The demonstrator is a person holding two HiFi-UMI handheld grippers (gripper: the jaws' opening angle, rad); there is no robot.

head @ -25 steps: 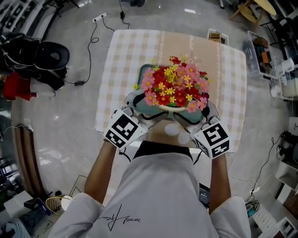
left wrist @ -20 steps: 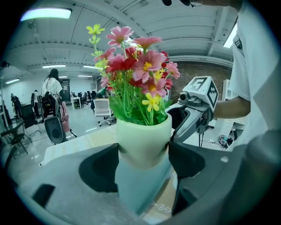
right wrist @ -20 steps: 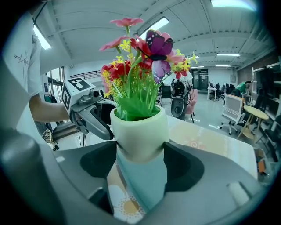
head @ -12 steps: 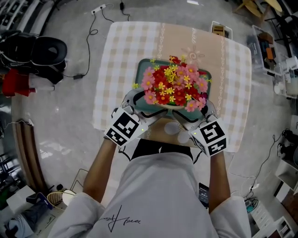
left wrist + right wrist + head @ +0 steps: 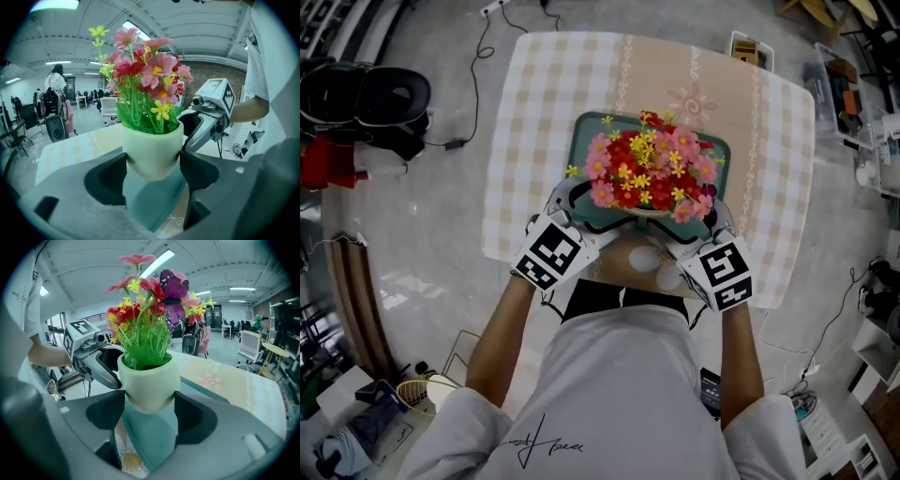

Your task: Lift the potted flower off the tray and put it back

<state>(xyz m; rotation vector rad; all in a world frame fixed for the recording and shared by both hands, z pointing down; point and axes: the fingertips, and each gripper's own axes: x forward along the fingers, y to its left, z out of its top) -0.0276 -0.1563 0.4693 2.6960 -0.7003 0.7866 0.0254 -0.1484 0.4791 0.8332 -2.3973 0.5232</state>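
The potted flower, red, pink and yellow blooms in a pale green pot, hangs above the near part of the teal tray. My left gripper and right gripper clamp it from opposite sides. The left gripper view has the left gripper with its jaws pressed on the pot's lower sides and the tray below the pot's base. From the right gripper view, the pot sits squeezed in the right gripper, clear of the tray.
The tray lies on a table with a checked cloth. A small box stands at the table's far right corner. Black bags and a cable lie on the floor at left. A person stands far behind.
Both grippers keep their hold on the pot. More of the tray now shows beyond the flowers, so the pot has shifted up or toward me relative to it.
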